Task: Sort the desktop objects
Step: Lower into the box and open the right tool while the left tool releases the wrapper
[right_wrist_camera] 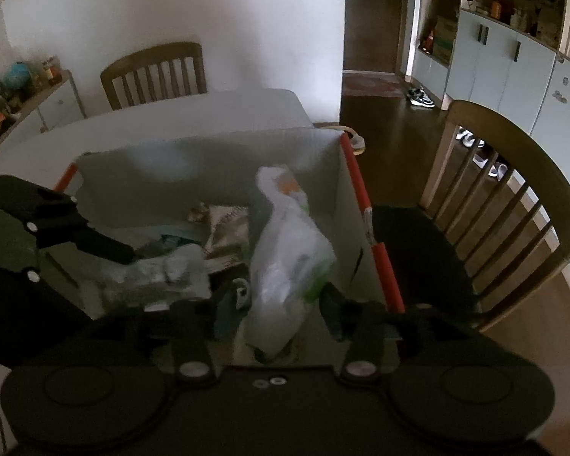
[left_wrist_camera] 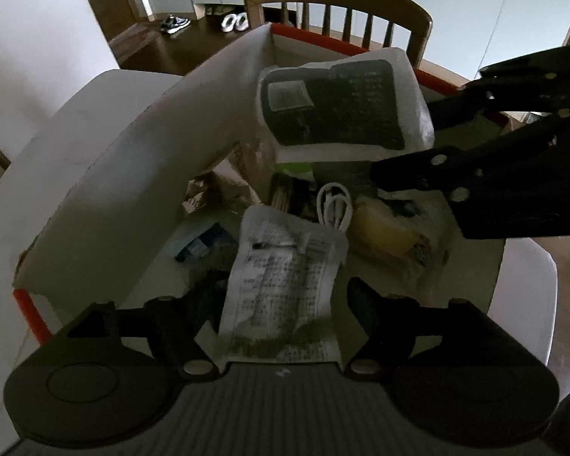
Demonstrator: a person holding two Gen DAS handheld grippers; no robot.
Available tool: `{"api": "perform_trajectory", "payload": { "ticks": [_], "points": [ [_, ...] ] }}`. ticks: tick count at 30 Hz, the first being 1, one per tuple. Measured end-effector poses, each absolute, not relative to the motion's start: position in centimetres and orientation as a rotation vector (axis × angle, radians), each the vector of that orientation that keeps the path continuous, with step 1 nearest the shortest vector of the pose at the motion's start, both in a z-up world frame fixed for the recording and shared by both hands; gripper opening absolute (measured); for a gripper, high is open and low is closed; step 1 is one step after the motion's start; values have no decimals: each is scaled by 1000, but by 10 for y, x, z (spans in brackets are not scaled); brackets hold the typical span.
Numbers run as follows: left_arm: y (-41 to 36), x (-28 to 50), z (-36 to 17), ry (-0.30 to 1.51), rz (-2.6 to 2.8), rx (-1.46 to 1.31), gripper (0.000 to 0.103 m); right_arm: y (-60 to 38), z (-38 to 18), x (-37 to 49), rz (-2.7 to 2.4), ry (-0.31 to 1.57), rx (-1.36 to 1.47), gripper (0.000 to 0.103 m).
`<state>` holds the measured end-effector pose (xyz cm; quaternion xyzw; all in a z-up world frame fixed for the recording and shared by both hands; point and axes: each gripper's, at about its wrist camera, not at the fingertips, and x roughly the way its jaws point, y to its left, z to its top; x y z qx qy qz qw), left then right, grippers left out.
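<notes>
Packets are held by both grippers above the box (left_wrist_camera: 140, 174), whose white walls are edged with orange strips. A flat printed sachet (left_wrist_camera: 285, 288) is seen between the fingers of the left gripper (left_wrist_camera: 285, 304); its long axis runs from 6 toward 12 o'clock in the left wrist view, straight out along the fingers. The left jaws stand well apart, wider than the sachet, so whether it is pinched at its near end or merely resting there cannot be told. In the right wrist view a clear plastic bag (right_wrist_camera: 288, 262) with green and orange print is seen between the fingers of the right gripper (right_wrist_camera: 281, 311), its long axis likewise running toward 12 o'clock and leaning slightly to 11. These jaws are also partly open, and their contact with the bag is blurred; a firm grip cannot be confirmed.

From the left wrist view the right gripper (left_wrist_camera: 410, 178) enters at 3 o'clock, and a dark-labelled pouch (left_wrist_camera: 338, 106) is seen at 12 o'clock, apparently the same bag it carries. Beneath lie a coiled white cable (left_wrist_camera: 334, 205), a yellow item (left_wrist_camera: 383, 231) and a blue packet (left_wrist_camera: 205, 243) on the box floor.

The left gripper is judged nearer the box's near wall, the right nearer its far corner. Both items are judged to be over the box interior already, so the coming release depends on open floor lying directly below.
</notes>
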<state>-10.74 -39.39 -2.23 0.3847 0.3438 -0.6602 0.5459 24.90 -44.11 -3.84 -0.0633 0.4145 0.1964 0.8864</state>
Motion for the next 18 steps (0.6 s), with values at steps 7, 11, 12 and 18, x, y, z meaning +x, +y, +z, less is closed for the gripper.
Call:
{"api": "perform_trajectory", "payload": {
  "ticks": [7,11,12,18],
  "points": [
    [-384,-98,-14,831,-1554,866,82,-443,-27,242,415,835,-118,59],
    [-377,-97,-8,825,-1556,846,83,-445,-19,237,422,827,-105,63],
    [-374,-97,-6,823,-1557,841,83,-445,-18,236,425,824,-104,63],
    [-361,-94,5,823,-1558,779,83,-445,-8,228,438,810,-98,64]
  ]
}}
